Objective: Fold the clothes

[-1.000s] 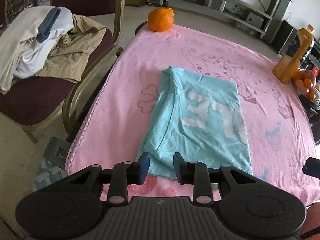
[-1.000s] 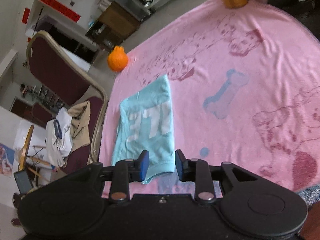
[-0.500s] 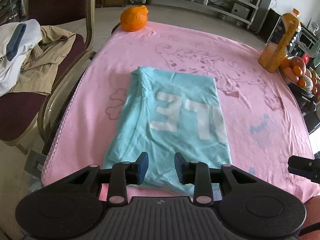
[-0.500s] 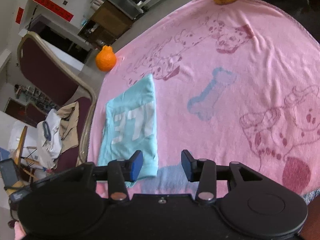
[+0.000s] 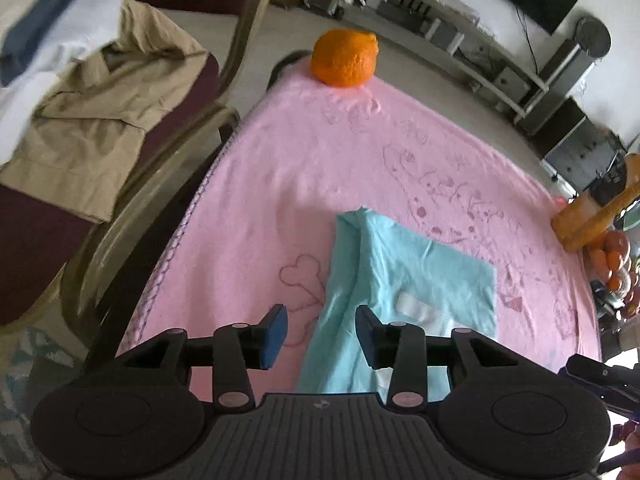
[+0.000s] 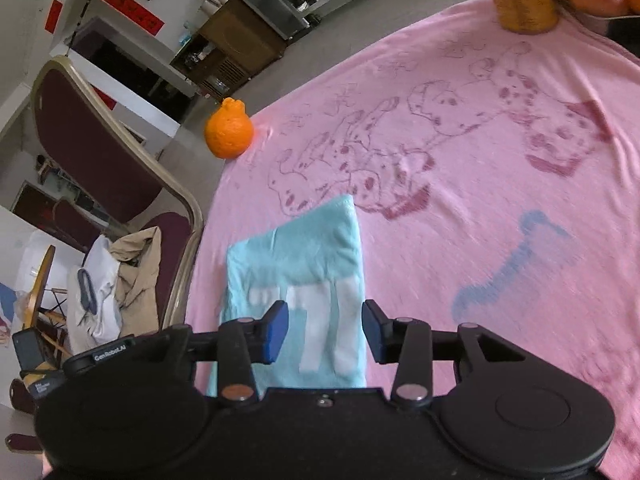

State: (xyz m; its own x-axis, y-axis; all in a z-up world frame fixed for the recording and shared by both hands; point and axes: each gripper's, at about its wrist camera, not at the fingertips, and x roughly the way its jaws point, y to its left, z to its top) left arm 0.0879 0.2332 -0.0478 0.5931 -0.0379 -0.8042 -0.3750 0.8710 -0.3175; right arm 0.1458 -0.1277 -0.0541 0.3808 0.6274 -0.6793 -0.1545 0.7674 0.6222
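A light blue shirt point(image 5: 416, 276) with white letters lies folded into a long strip on the pink blanket point(image 5: 280, 184). My left gripper point(image 5: 321, 336) hovers over its left edge, and its jaws are opening, with the edge lying loose between the blue pads. In the right wrist view the shirt point(image 6: 304, 256) runs away from me. My right gripper point(image 6: 323, 332) stands open above the right side of the shirt, its pads clear of the cloth. Both gripper bodies hide the near end of the shirt.
An orange point(image 5: 345, 58) sits at the blanket's far corner. A maroon chair point(image 5: 60, 216) on the left holds a beige garment point(image 5: 88, 128) and a white one. A juice bottle point(image 5: 592, 216) and a bowl of fruit point(image 5: 616, 256) stand at the right edge.
Both grippers have moved forward over the shirt, so its near end is now under them. Both pairs of jaws stand wider than a second ago. The shirt itself lies unchanged.
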